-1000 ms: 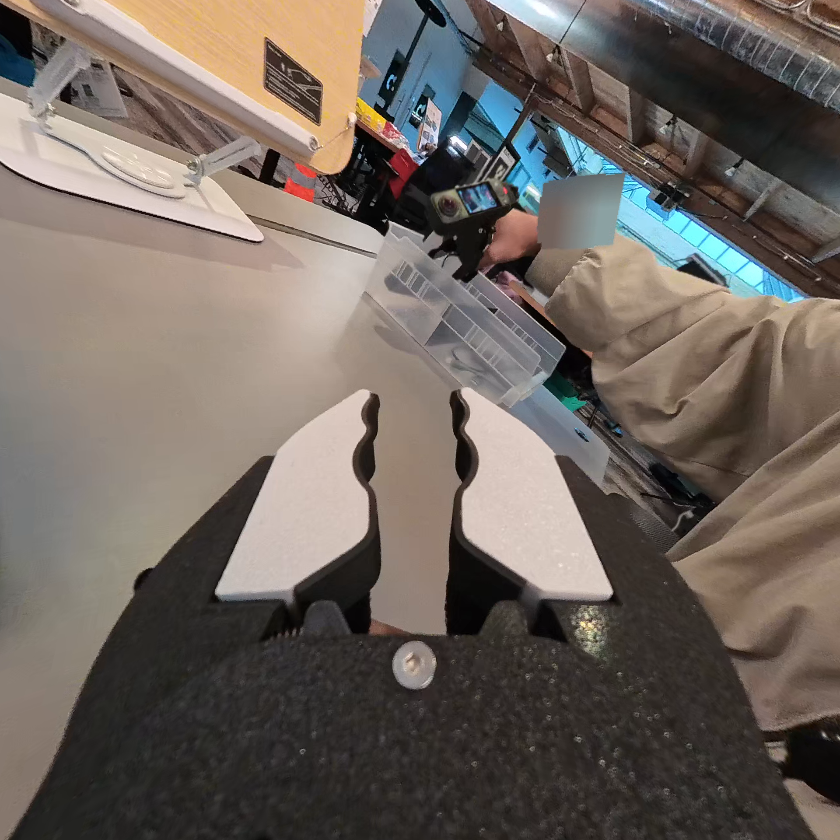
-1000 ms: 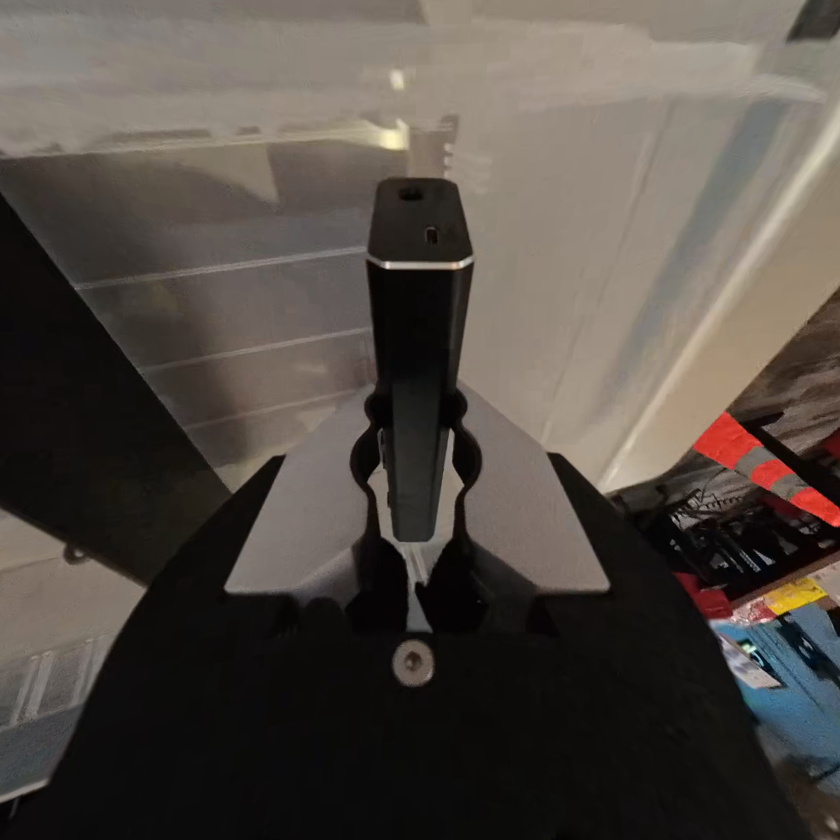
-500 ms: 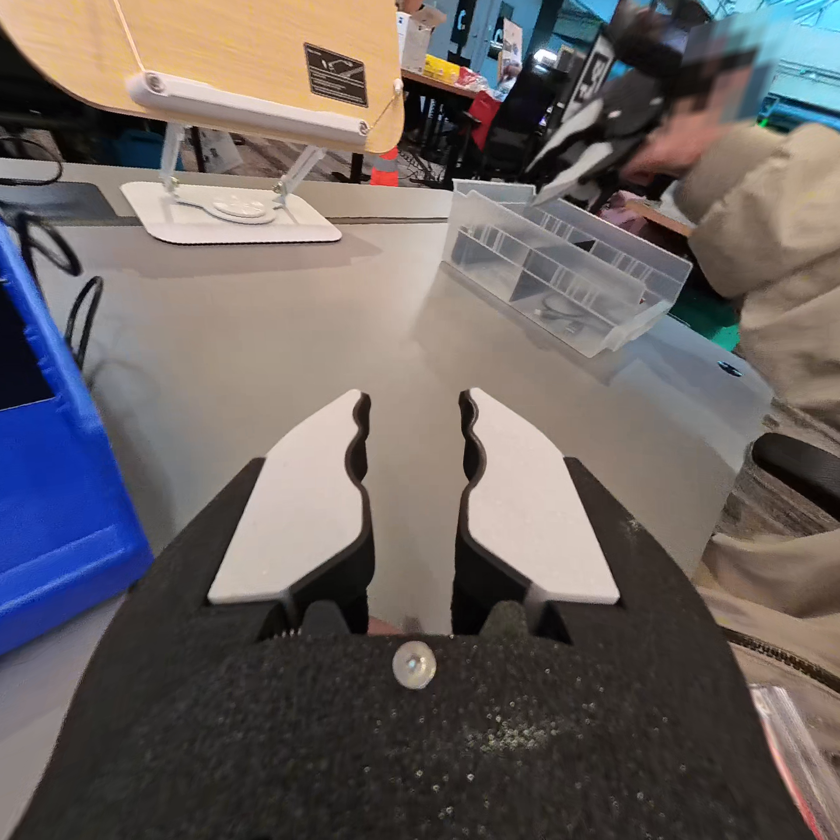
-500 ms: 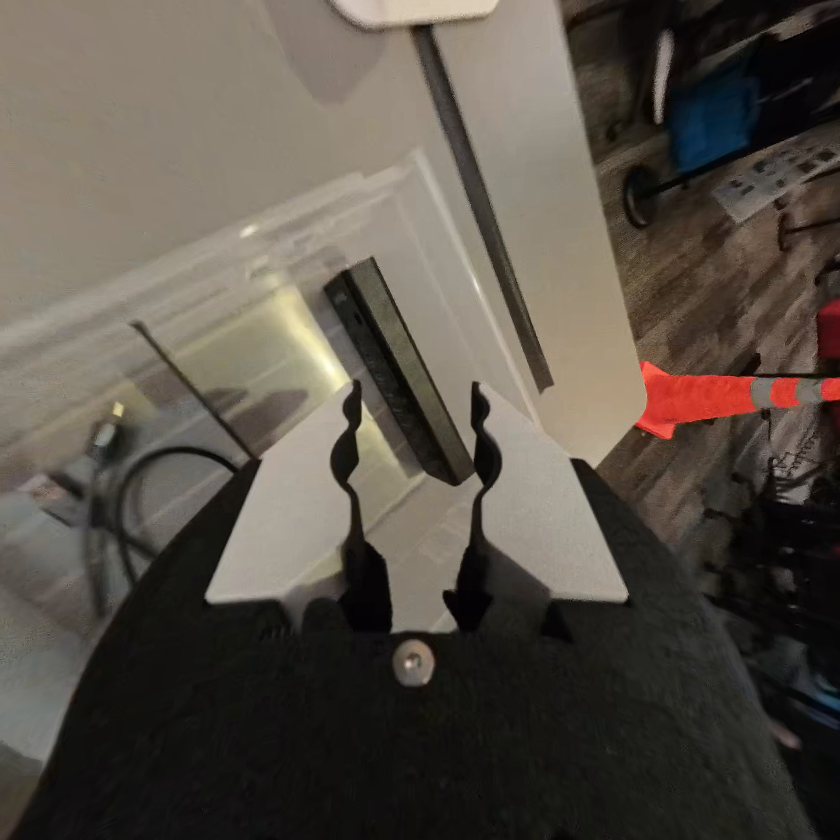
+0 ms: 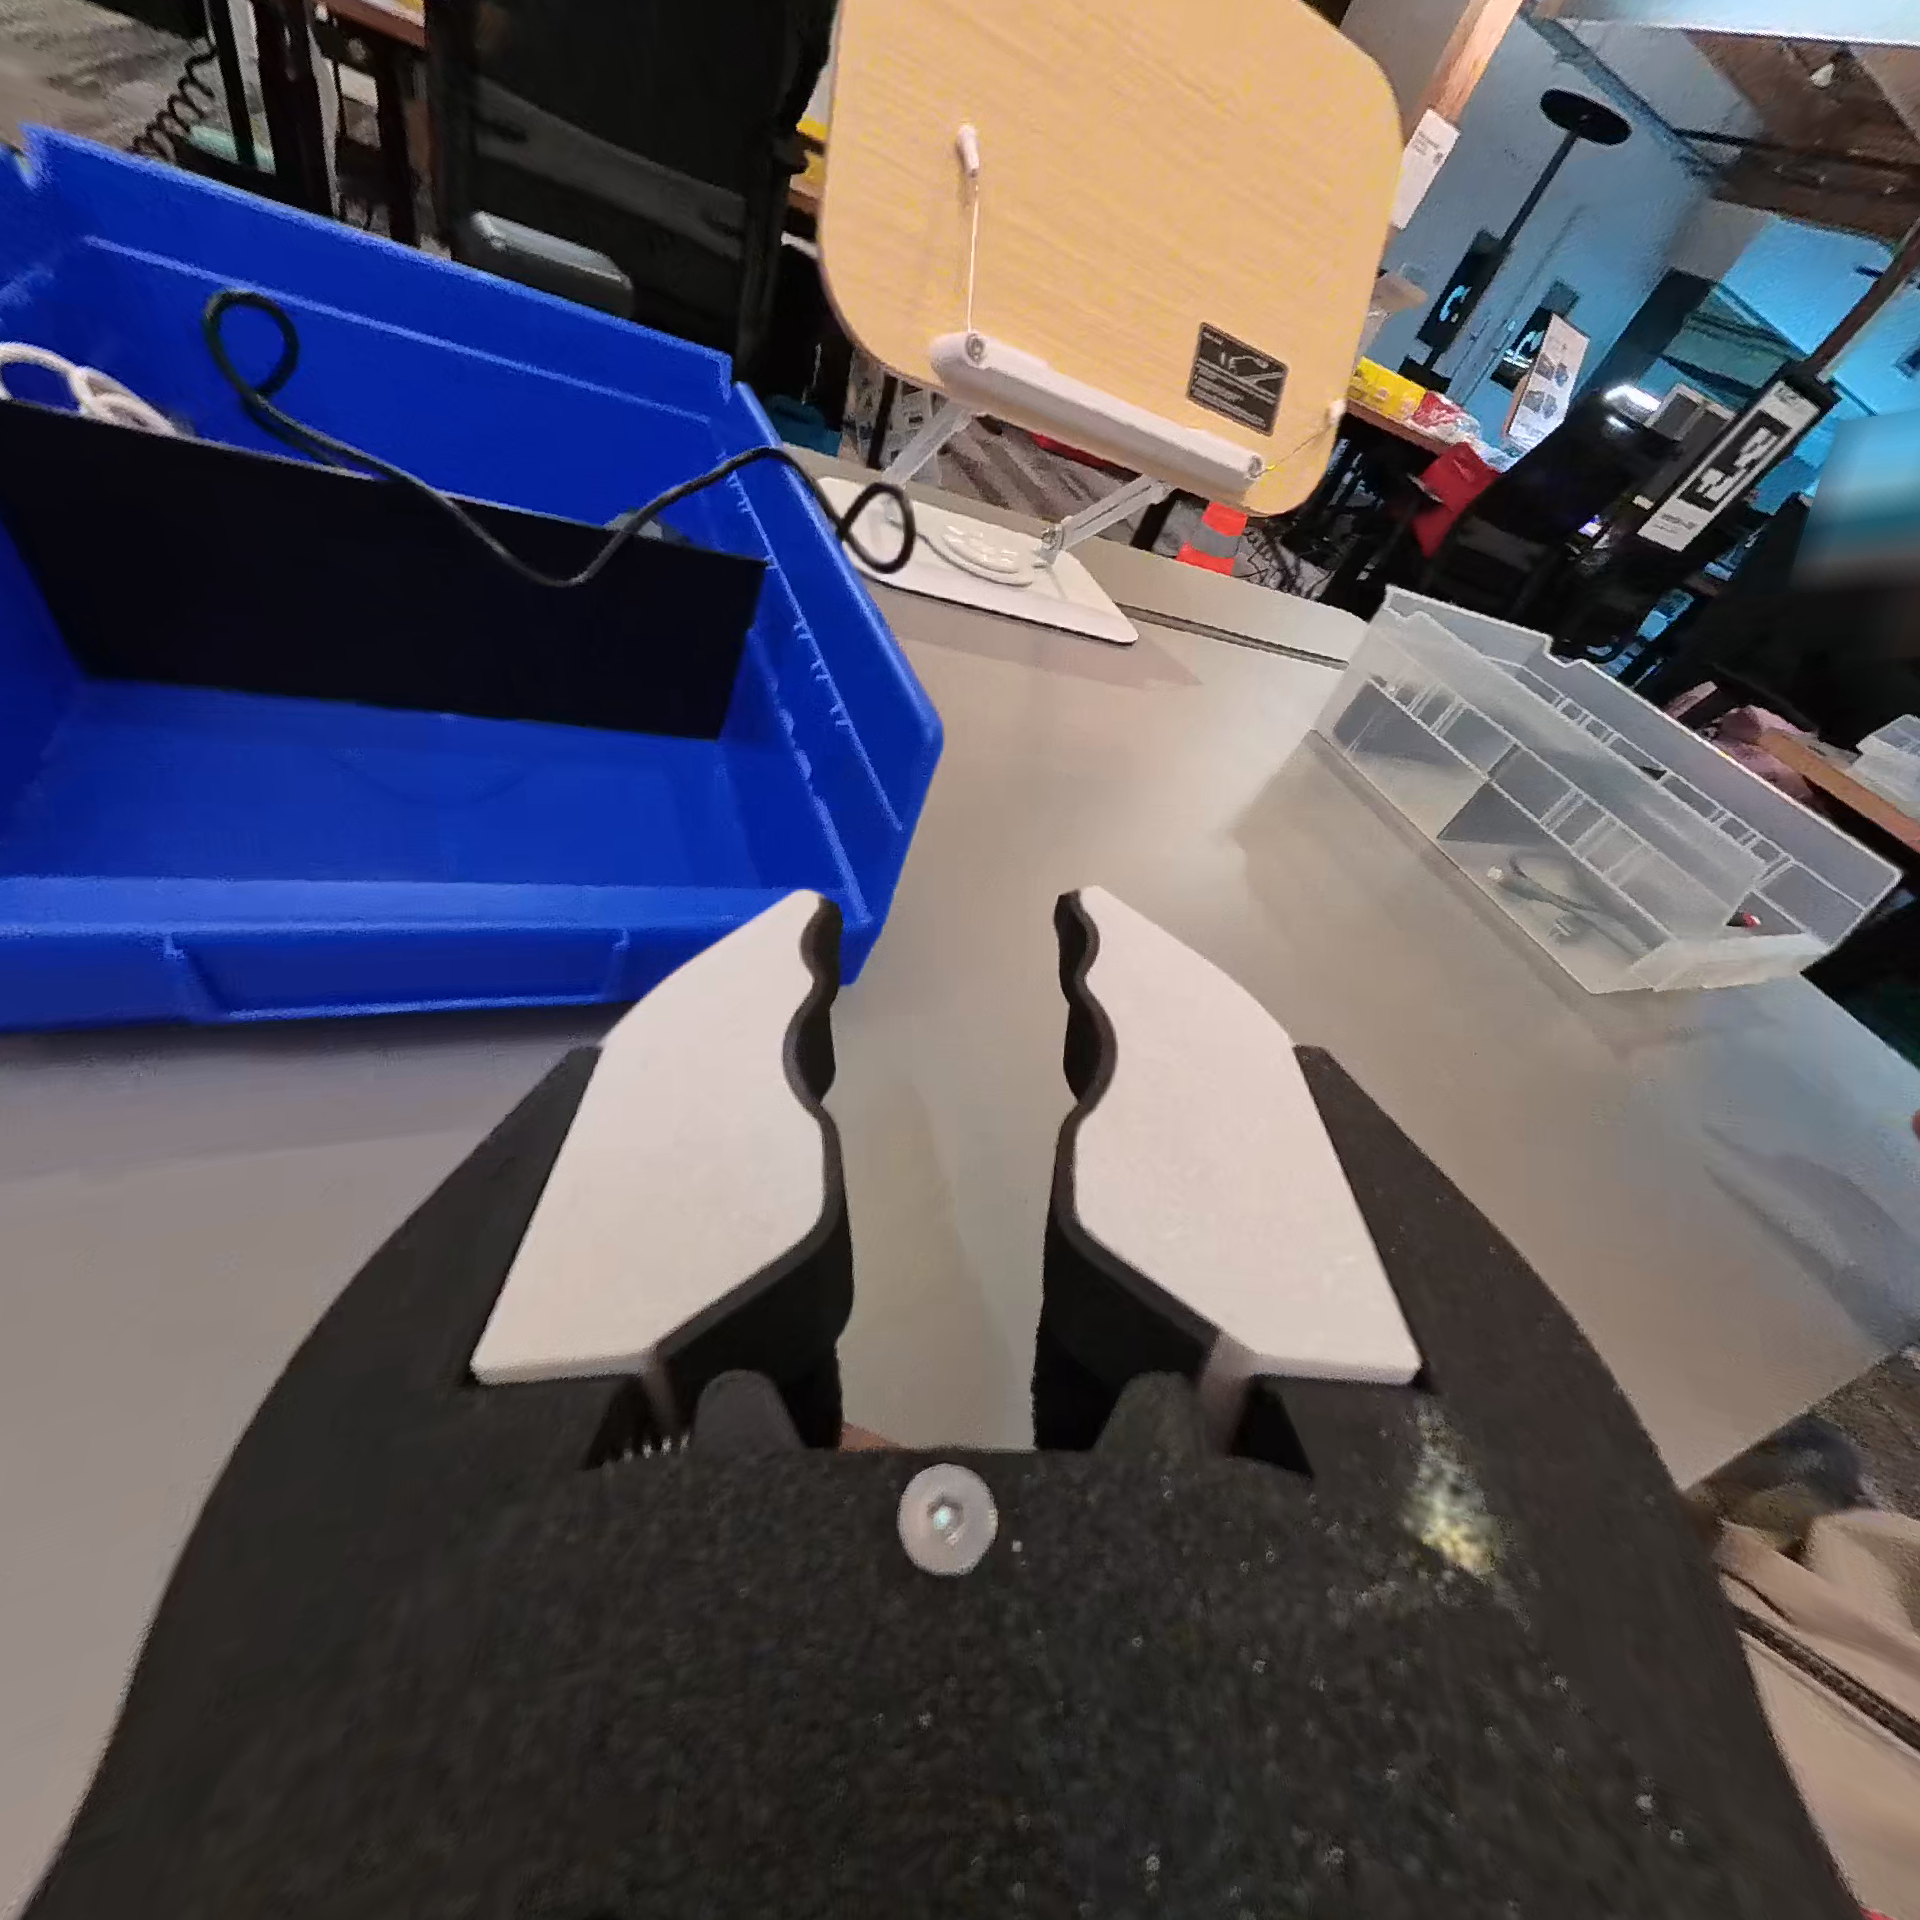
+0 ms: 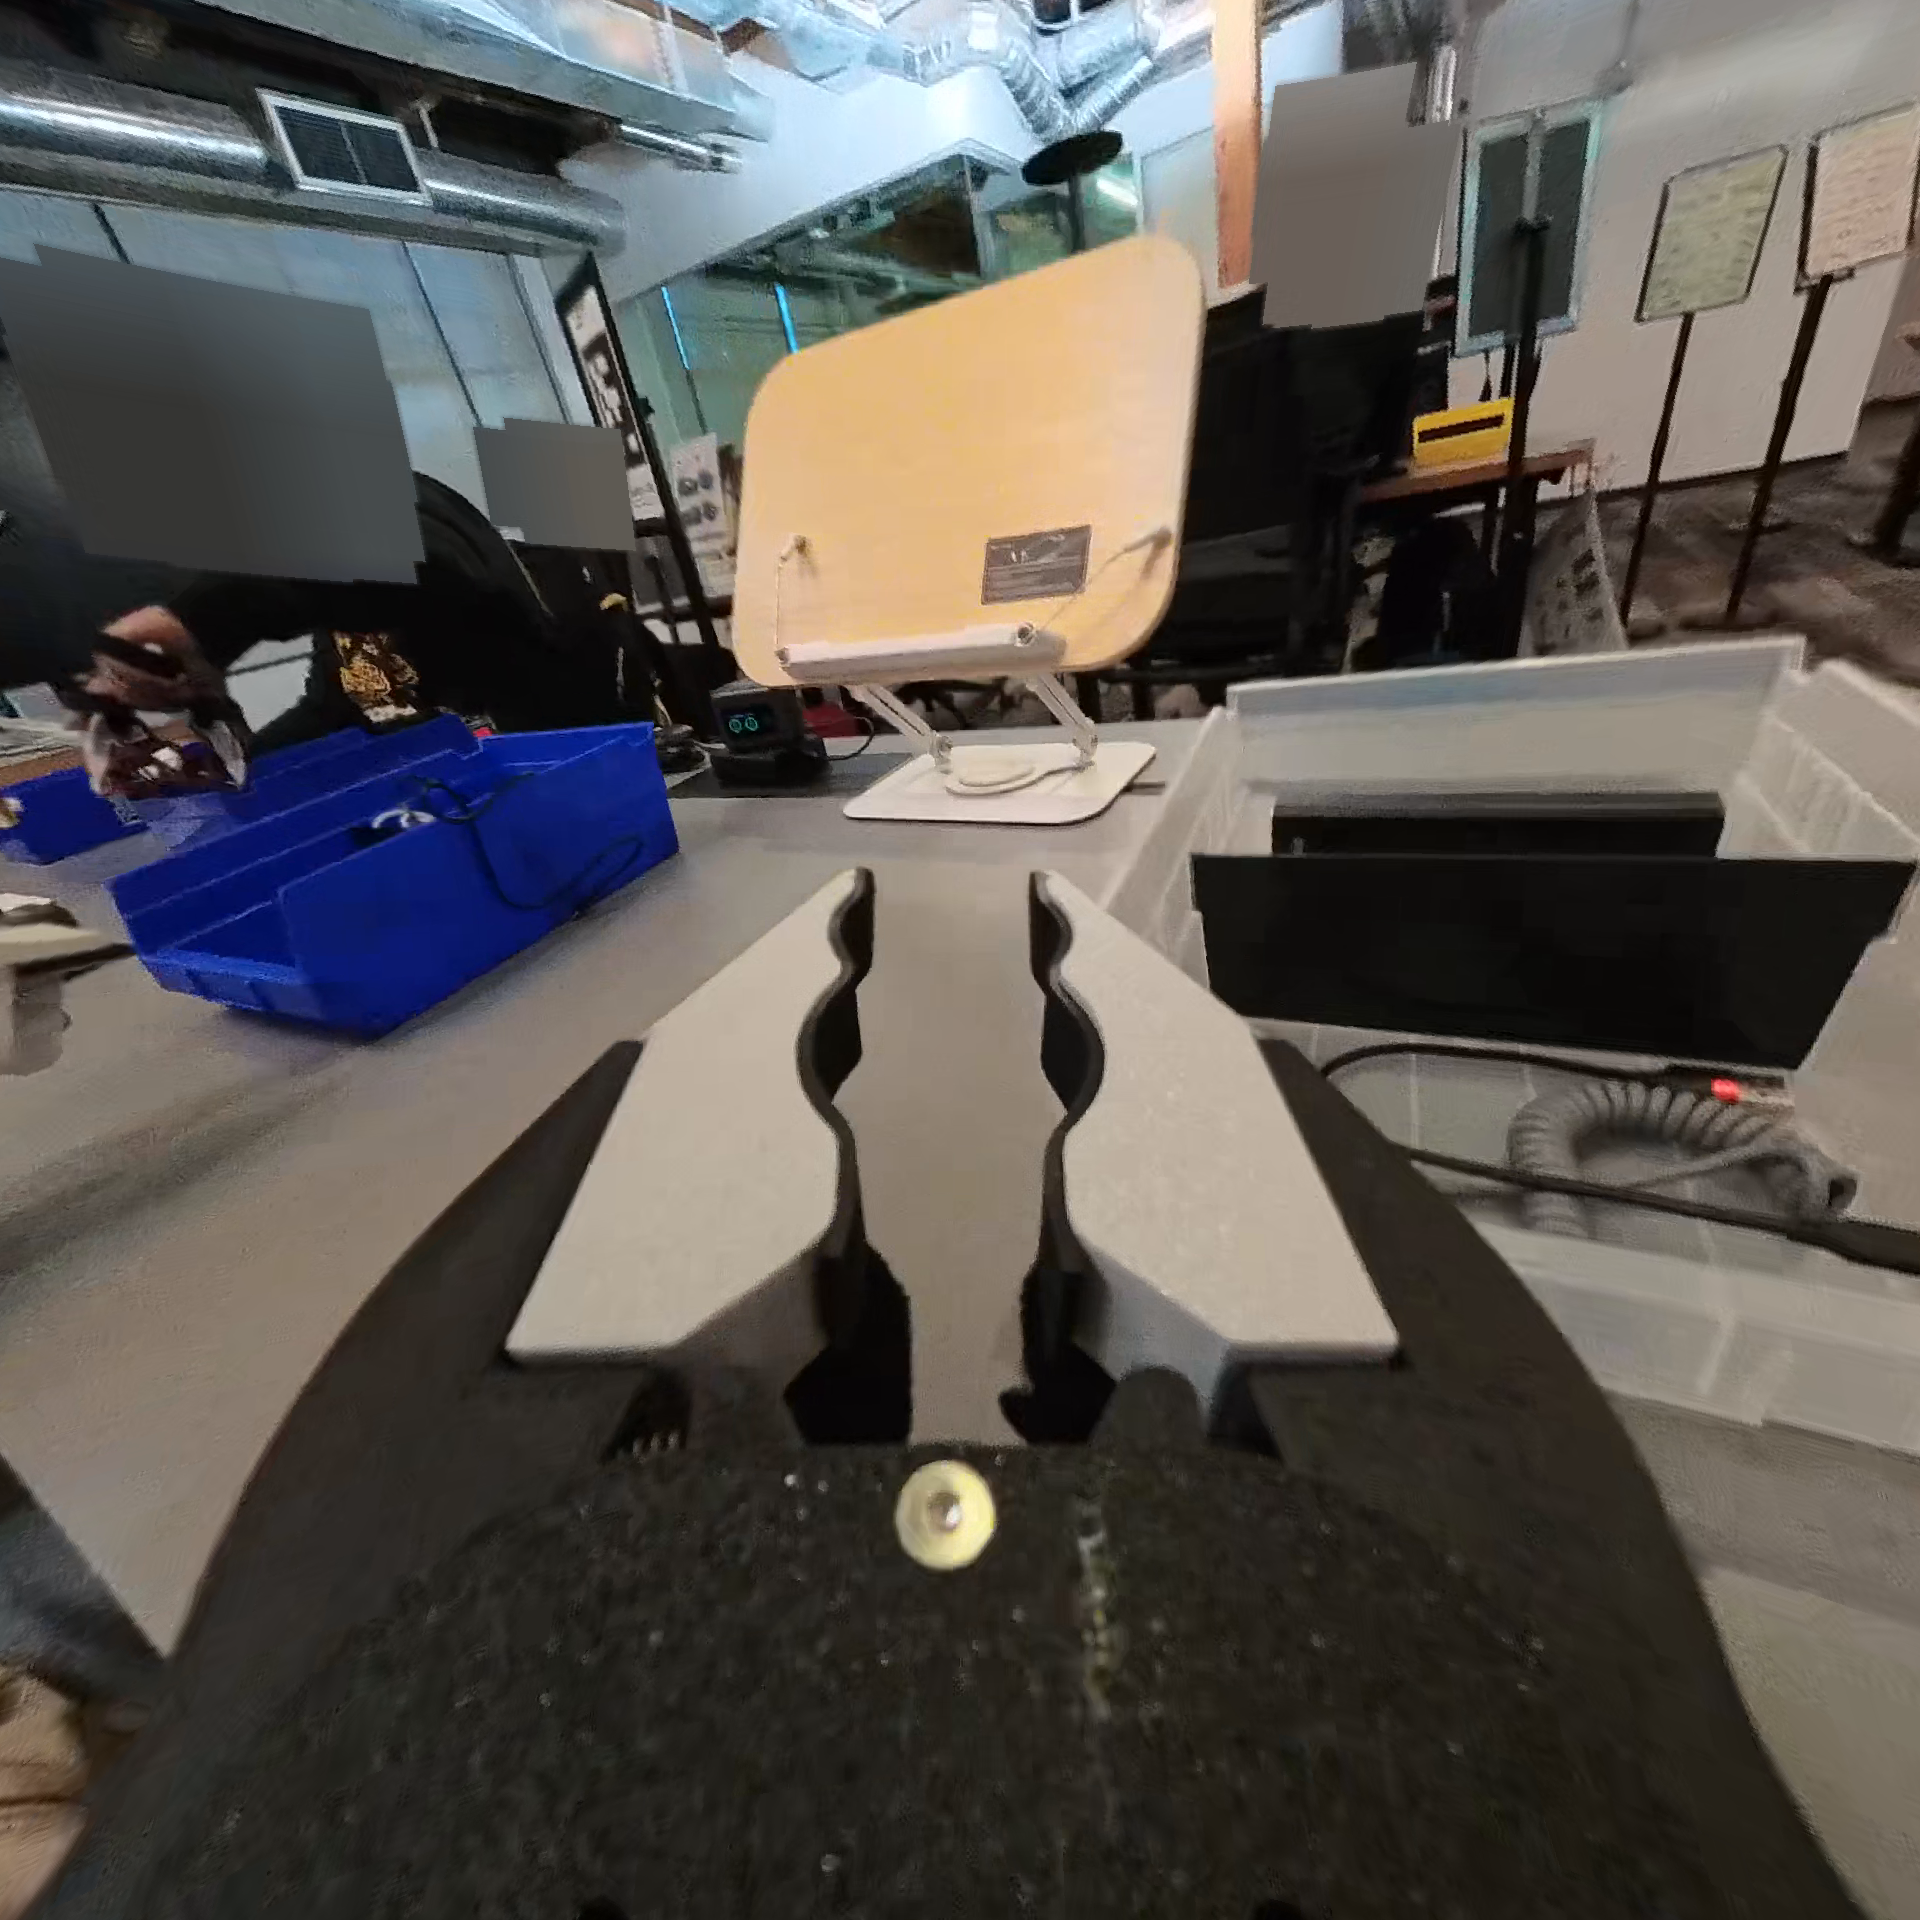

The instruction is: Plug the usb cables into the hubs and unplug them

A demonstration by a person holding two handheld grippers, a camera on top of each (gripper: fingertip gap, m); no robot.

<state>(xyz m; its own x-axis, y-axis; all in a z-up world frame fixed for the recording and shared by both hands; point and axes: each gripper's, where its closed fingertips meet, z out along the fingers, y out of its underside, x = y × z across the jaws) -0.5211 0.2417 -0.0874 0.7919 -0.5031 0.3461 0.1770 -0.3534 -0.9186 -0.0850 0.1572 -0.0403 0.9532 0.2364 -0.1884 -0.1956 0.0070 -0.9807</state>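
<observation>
Released moments ago, the black hub [image 6: 1496, 823] now lies in the clear bin [image 6: 1766, 727], right of the right gripper [image 6: 951, 904], whose fingers are spread and empty. Left of the left gripper [image 5: 940, 920], likewise spread, a black cable [image 5: 520, 540] drapes over the blue bin [image 5: 416, 935].
</observation>
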